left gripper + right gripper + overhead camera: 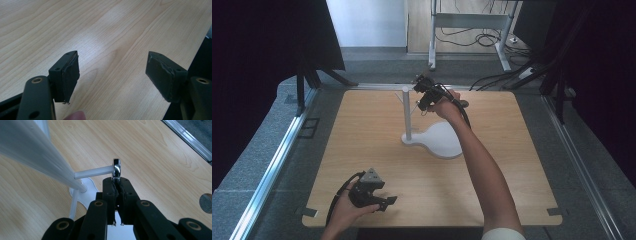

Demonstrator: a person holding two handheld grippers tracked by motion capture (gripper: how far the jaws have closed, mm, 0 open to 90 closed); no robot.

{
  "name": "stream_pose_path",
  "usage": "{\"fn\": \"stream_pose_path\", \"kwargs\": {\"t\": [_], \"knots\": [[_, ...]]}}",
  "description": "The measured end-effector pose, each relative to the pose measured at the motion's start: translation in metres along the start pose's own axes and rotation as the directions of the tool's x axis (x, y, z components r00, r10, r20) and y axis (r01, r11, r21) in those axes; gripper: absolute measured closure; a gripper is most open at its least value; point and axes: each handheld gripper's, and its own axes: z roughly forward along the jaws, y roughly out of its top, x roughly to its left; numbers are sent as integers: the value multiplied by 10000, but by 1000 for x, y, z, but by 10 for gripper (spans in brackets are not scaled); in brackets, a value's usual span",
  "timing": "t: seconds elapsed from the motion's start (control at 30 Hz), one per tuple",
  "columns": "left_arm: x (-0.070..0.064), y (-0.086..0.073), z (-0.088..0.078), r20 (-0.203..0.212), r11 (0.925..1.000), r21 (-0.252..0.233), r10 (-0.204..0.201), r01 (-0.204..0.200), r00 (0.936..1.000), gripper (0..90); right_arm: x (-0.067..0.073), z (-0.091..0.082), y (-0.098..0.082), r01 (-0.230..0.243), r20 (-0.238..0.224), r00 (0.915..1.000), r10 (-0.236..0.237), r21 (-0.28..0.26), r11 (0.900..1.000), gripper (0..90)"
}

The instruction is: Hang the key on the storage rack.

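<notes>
A white stand with a kidney-shaped base (443, 141) and an upright post (407, 114) is in the middle of the wooden table (362, 135). In the right gripper view the post (32, 152) is close and blurred, and a thin side peg (93, 172) juts from it. My right gripper (117, 182) is shut on a small shiny metal ring (116, 168) held edge-up at the peg's tip. From above, the right gripper (419, 102) is just right of the post's top. My left gripper (377, 197) rests near the table's front edge; its jaws (112, 75) are open with nothing between them.
A round hole (206, 202) is cut in the tabletop near a metal rail (187, 137) along the table's edge. Grey carpet (252, 150), a table frame (467, 22) and cables lie beyond. Dark curtains hang at both sides.
</notes>
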Motion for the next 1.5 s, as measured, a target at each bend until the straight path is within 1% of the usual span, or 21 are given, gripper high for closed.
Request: {"fn": "stream_pose_path", "kwargs": {"t": [0.1, 0.23, 0.27, 0.33, 0.4, 0.43, 0.47, 0.5, 0.57, 0.6, 0.63, 0.7, 0.73, 0.83, 0.87, 0.97, 1.0, 1.33, 1.47, 1.5], "knots": [[0, 0, 0, 4, 10000, 24, 7, -7, 10000, 275, 2, 3, 0, 71, 14, 10000, -71, 12, 10000, 839], [1, 0, 0, 1, 10000, 17, -5, 5, 10000, 275, 5, 4, -1, 38, 7, 10000, -38, 41, 10000, 838], [1, 0, 1, 0, 10000, -18, -63, 63, 10000, 275, 6, 4, -1, 53, 11, 10000, -53, 26, 10000, 838], [1, 0, 1, 3, 10000, -13, -53, 53, 10000, 275, 9, 5, -4, 62, -48, 10000, -62, -54, 10000, 832], [1, 0, 1, 5, 10000, -6, -45, 45, 10000, 275, 11, 6, -7, 74, -202, 9998, -75, -76, 9999, 802], [1, 0, 1, 5, 10000, -6, -45, 45, 10000, 275, 11, 6, -7, 74, -202, 9998, -75, -76, 9999, 802], [0, 0, 1, -11, 10000, 30, -32, 32, 10000, 275, 13, 5, -11, 128, -316, 9994, -130, -73, 9999, 785], [0, 0, 1, -11, 10000, 30, -32, 32, 10000, 275, 13, 5, -11, 128, -316, 9994, -130, -73, 9999, 785], [0, 0, 2, 7, 10000, 47, -23, 23, 10000, 275, 14, 2, -16, 143, -381, 9992, -150, -198, 9997, 746], [0, 0, 2, 21, 10000, 62, -12, 12, 10000, 275, 14, 2, -16, 143, -381, 9992, -150, -198, 9997, 746], [-1, 0, 3, 8, 10000, 93, 7, -7, 10000, 275, 14, -1, -20, 105, -426, 9990, -118, -301, 9995, 725], [-1, 0, 3, 0, 9999, 121, 0, 0, 10000, 275, 13, -2, -22, 137, -421, 9990, -151, -346, 9993, 717], [-1, 0, 3, 0, 9999, 141, 18, -18, 10000, 275, 13, -5, -27, 130, -453, 9989, -150, -461, 9989, 688], [-1, 0, 4, -10, 9998, 174, 8, -8, 10000, 275, 13, -8, -31, 131, -415, 9990, -155, -581, 9982, 666], [0, 0, 4, -27, 9998, 182, 40, -40, 10000, 275, 14, -11, -38, 123, -389, 9991, -151, -705, 9974, 629], [0, 0, 4, -38, 9998, 190, 39, -38, 10000, 275, 15, -13, -43, 137, -369, 9992, -168, -834, 9964, 608], [0, 0, 4, -47, 9998, 178, 16, -15, 10000, 274, 16, -17, -50, 140, -445, 9988, -184, -975, 9951, 596], [1, -1, 5, -92, 9996, 275, 45, -42, 9999, 274, 19, -27, -87, 222, -826, 9960, -352, -1532, 9879, 585], [1, -1, 5, -112, 9996, 284, 19, -15, 9999, 275, 21, -29, -104, 139, -950, 9950, -302, -1675, 9858, 583], [1, -1, 5, -112, 9996, 284, 19, -15, 9999, 274, 21, -29, -104, 139, -950, 9950, -302, -1675, 9858, 583]]}}
